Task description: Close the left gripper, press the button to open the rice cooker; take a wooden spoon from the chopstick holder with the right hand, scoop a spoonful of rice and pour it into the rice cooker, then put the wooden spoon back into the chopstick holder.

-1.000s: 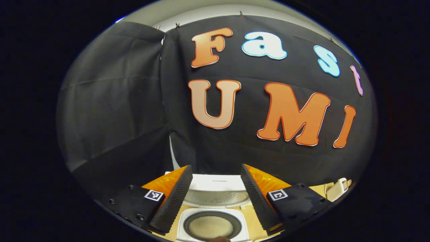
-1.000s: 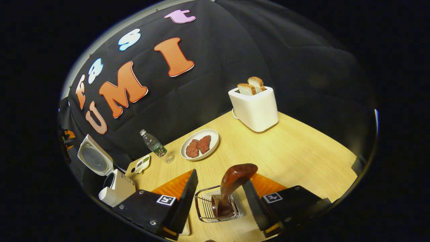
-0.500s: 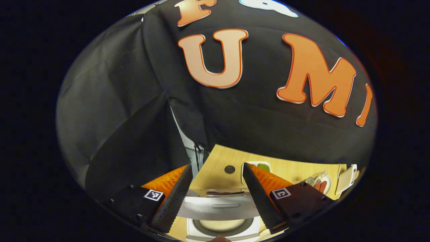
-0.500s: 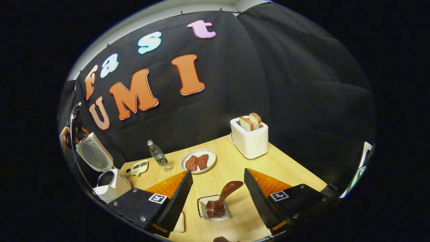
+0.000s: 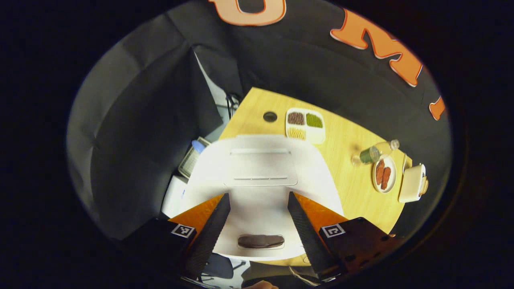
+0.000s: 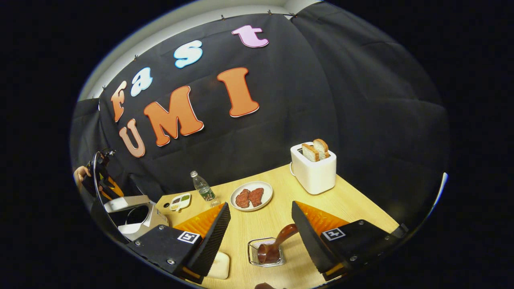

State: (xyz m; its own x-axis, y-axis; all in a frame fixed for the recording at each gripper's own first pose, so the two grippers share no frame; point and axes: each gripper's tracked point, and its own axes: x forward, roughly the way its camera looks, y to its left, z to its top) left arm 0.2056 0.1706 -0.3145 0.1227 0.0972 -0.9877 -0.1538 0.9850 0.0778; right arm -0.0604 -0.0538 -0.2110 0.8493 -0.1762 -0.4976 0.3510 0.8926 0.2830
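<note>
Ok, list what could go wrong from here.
1. The lid hangs partway down over the cooker, not latched. The left gripper, open above it, could push off-centre and leave it ajar.
2. The spoon leans out of the holder close by a finger of the open right gripper. A sideways move might catch it and tip the holder.

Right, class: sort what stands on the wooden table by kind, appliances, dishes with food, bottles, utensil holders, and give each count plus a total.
Appliances: 2, rice cooker and toaster
Dishes with food: 2, plate and divided tray
Bottles: 1, water bottle
Utensil holders: 1, wire holder with wooden spoon
Total: 6
</note>
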